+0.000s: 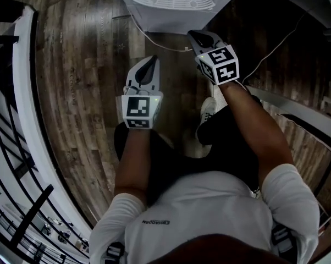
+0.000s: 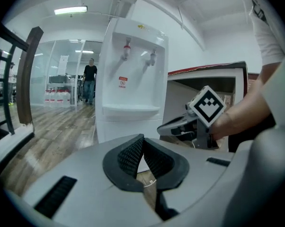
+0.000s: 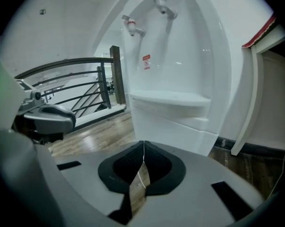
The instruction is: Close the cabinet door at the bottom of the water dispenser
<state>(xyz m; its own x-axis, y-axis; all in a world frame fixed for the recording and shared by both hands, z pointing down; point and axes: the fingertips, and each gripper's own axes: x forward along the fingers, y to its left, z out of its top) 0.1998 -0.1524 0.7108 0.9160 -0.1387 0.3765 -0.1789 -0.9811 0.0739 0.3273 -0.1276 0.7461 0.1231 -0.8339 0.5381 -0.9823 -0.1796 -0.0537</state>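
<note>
Left claw: closed, empty | right claw: closed, empty, near water dispenser front edge | wooden floor open at left.

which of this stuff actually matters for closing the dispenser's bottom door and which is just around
For the job: tall white plastic water dispenser (its bottom door can't be made out); grey left tongs, shut, empty; grey right tongs, shut, empty.
Just around: dark railing with a wooden post; white panel with a red top edge; person standing far back.
</note>
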